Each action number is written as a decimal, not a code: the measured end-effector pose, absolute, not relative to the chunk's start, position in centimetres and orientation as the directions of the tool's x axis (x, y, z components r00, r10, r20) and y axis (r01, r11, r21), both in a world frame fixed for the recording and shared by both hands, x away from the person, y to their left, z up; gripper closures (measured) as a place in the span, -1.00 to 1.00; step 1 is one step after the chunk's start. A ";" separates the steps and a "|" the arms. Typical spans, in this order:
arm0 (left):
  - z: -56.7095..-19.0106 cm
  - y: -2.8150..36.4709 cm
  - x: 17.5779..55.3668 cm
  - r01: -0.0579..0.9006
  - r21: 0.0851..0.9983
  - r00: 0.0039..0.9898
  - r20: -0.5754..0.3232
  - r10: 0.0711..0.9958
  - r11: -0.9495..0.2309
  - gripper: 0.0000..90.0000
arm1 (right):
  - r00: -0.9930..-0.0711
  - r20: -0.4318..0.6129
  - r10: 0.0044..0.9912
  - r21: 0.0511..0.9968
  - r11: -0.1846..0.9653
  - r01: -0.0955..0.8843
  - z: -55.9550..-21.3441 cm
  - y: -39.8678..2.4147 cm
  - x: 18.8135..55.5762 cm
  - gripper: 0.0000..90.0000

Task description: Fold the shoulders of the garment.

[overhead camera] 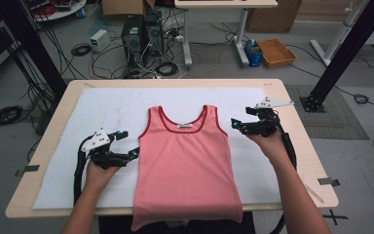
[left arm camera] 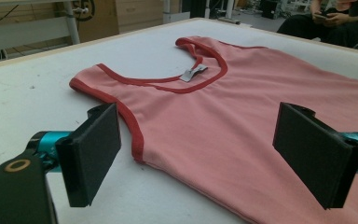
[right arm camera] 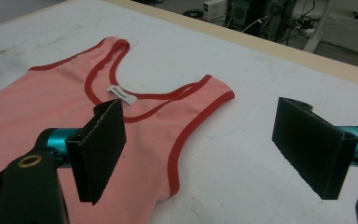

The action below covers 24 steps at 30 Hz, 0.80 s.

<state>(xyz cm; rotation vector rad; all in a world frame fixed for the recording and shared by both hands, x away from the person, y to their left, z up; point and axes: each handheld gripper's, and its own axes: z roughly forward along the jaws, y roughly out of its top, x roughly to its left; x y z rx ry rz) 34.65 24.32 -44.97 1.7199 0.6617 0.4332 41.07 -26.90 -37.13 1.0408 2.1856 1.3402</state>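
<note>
Pink tank top [overhead camera: 185, 165] with red trim, lying flat and face up in the middle of the tabletop [overhead camera: 44, 161], on a white mat [overhead camera: 102, 112]; neck toward the far edge, hem hanging over the near edge. Small grey label [overhead camera: 185, 126] just inside the neckline.

Left gripper [overhead camera: 132, 155] at the top's left side, just below the armhole, jaws wide and empty; in the left gripper view, side edge of the fabric lying between the jaws, not yet touched. Right gripper [overhead camera: 234, 124] near the right shoulder strap, jaws likewise wide and empty, hovering beside the red-trimmed armhole over bare mat.

Judged as the approach before a first fold: nothing gripped yet. Next move likely calls for lowering each gripper onto its edge of the fabric, closing on a single layer or both together, then lifting evenly to avoid wrinkling.

Beyond the tabletop: computer towers [overhead camera: 141, 36], loose cables, an orange tray [overhead camera: 276, 51] on the floor.
</note>
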 end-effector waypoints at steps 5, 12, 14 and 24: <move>-45.0 24.4 34.7 0.206 0.967 0.767 -0.064 0.638 -0.151 -0.66 | -0.647 0.064 0.759 0.862 0.285 0.419 -37.2 -26.6 42.4 -0.62; -45.0 24.3 34.7 0.203 0.967 0.767 -0.058 0.639 -0.156 -0.66 | -0.636 0.061 0.769 0.853 0.290 0.433 -36.5 -26.1 44.7 -0.62; -45.0 24.3 34.7 0.203 0.966 0.766 -0.057 0.641 -0.157 -0.66 | -0.634 0.063 0.771 0.851 0.289 0.437 -36.4 -26.0 44.9 -0.62; -45.0 24.3 34.7 0.207 0.966 0.764 -0.061 0.642 -0.154 -0.66 | -0.634 0.066 0.771 0.830 0.310 0.464 -36.2 -24.4 47.5 -0.62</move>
